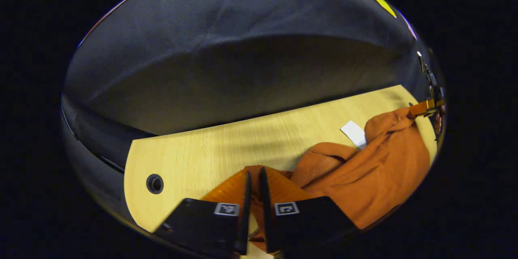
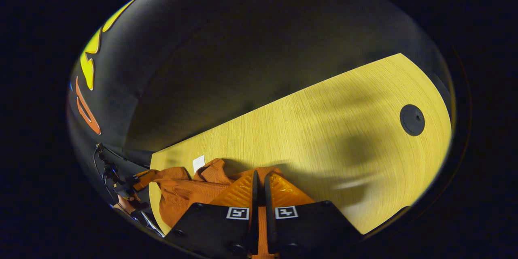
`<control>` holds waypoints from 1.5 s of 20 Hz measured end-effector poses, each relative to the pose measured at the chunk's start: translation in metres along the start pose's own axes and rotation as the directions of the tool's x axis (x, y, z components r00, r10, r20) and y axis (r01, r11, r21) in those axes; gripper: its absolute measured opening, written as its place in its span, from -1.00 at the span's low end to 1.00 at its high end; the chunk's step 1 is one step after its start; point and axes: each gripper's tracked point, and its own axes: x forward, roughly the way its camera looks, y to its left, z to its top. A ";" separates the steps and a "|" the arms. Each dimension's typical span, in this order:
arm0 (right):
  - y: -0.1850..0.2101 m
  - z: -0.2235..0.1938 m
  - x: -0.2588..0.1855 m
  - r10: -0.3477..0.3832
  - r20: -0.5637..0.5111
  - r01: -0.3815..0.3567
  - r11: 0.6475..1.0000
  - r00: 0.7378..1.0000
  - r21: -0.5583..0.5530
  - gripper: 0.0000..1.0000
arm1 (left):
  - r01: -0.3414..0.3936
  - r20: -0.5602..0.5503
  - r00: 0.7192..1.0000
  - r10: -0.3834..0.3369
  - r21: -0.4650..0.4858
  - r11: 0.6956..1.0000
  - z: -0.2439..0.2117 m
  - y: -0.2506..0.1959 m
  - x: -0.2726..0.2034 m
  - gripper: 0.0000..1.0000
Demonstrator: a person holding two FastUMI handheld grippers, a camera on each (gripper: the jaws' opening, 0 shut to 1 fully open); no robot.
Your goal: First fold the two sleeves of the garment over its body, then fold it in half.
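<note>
Left gripper [image 1: 254, 180] narrow, fingers pinching fold of one orange garment [image 1: 376, 178]; rest bunched ahead-right on table [image 1: 210, 149], white tag [image 1: 354, 132] up. Right gripper [image 2: 260, 184] likewise clamped on cloth, garment [image 2: 182, 190] bunched to its left. Judging: fold underway, final half-fold unfinished.

Garments: one rust-orange garment [image 1: 376, 170] is lying bunched on the table, also showing in the right gripper view [image 2: 182, 194].
Labels: one white tag [image 1: 354, 132] is sticking out from the garment.
Tables: one pale wooden table [image 2: 323, 129] is carrying it all.
Table holes: two round dark holes are showing, one in each view [image 1: 155, 183] [image 2: 412, 119].
Grippers: two are working, the left gripper [image 1: 253, 180] and the right gripper [image 2: 260, 184], each nipping orange cloth.
</note>
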 end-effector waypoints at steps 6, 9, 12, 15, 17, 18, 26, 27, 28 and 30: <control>0.008 0.031 -0.028 -0.016 0.133 0.017 1.000 0.991 -0.008 0.38 | -0.072 0.095 0.992 0.083 -0.110 0.991 0.021 0.026 -0.036 0.63; 0.017 0.041 -0.058 -0.015 0.182 0.029 0.997 0.983 -0.074 0.66 | -0.137 0.141 0.975 0.172 -0.230 0.964 0.024 0.052 -0.060 0.83; 0.037 0.048 -0.096 -0.023 0.273 0.079 0.977 0.962 -0.197 0.74 | -0.125 0.185 0.960 0.210 -0.390 0.912 0.014 0.077 -0.078 0.77; 0.067 0.044 -0.144 -0.006 0.356 0.105 0.960 0.934 -0.259 0.84 | -0.095 0.220 0.946 0.239 -0.516 0.851 0.003 0.088 -0.090 0.81; 0.092 0.035 -0.188 0.015 0.410 0.105 0.957 0.912 -0.269 0.84 | -0.065 0.284 0.923 0.261 -0.553 0.831 0.006 0.100 -0.110 0.82; 0.105 0.026 -0.213 0.027 0.446 0.110 0.954 0.895 -0.278 0.87 | -0.039 0.329 0.907 0.261 -0.554 0.832 0.010 0.097 -0.109 0.82; 0.187 -0.082 -0.405 0.119 0.675 0.183 0.915 0.728 -0.358 0.87 | -0.033 0.575 0.767 0.285 -0.408 0.912 0.012 0.085 -0.191 0.95; 0.191 -0.096 -0.427 0.124 0.704 0.208 0.907 0.700 -0.367 0.88 | -0.036 0.595 0.755 0.276 -0.382 0.924 0.009 0.081 -0.200 0.95; 0.194 -0.111 -0.447 0.122 0.734 0.236 0.901 0.668 -0.365 0.80 | -0.030 0.612 0.747 0.262 -0.362 0.932 0.005 0.079 -0.210 0.95; 0.197 -0.143 -0.477 0.121 0.773 0.265 0.897 0.623 -0.354 0.87 | -0.004 0.646 0.728 0.230 -0.331 0.944 0.008 0.070 -0.219 0.95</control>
